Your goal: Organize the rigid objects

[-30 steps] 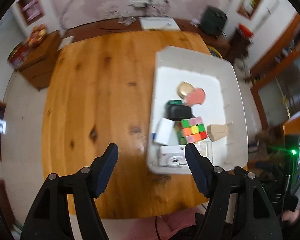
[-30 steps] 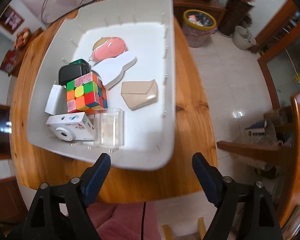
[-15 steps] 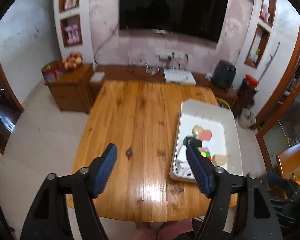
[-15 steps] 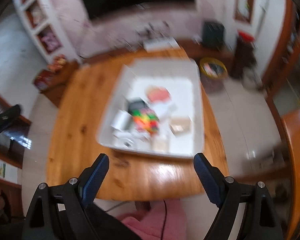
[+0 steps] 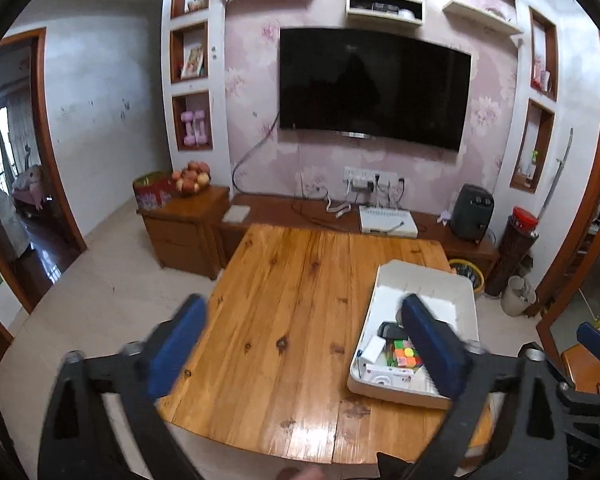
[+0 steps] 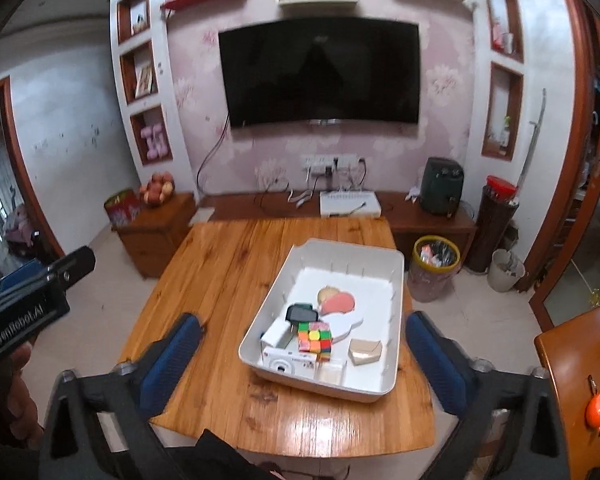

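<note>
In the left wrist view the left gripper's point(image 5: 300, 332) right finger covers part of the white tray point(image 6: 396, 276), hiding several items; the cube point(image 6: 315, 339) and camera point(image 6: 286, 362) still show. Compared with 1 second ago, both views now take in the television point(image 6: 320, 72) and wall, the tray looking smaller. Both grippers have just been opening and stand wide, nothing between them; right gripper point(image 6: 306, 346). The tray sits at the table's point(image 6: 220, 280) right edge; left of it, bare wood.
</note>
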Motion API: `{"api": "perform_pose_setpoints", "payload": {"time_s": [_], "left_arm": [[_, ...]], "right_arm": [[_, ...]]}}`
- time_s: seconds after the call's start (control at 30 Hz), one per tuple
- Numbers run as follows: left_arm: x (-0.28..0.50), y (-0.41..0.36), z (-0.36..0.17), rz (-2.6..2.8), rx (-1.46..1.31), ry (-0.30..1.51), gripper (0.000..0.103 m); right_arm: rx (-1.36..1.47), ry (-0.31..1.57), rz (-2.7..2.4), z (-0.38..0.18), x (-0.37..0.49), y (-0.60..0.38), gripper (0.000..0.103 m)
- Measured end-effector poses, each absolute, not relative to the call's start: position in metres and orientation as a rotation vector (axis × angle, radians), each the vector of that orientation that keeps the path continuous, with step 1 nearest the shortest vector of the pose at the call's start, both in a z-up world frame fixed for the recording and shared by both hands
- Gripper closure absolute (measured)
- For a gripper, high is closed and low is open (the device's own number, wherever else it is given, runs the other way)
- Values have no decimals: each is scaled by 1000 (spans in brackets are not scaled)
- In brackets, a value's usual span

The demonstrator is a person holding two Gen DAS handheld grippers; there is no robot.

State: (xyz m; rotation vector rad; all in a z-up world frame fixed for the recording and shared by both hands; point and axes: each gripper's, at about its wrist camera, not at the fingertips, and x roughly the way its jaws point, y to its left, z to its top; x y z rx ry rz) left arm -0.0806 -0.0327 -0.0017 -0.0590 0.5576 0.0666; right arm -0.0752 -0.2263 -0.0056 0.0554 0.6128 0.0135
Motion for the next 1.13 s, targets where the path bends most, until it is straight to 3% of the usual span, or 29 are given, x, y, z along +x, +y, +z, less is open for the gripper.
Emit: {"api": "perform_pose_setpoints", "payload": {"time_s": [0.33, 1.13], "left_arm": [[-96, -37, 10, 29, -32, 437, 1], [-104, -37, 11, -18, -3, 450, 1]], "right_arm": [[55, 495, -2, 7, -106, -224, 0], [59, 529, -2, 4, -117, -213, 0]]}}
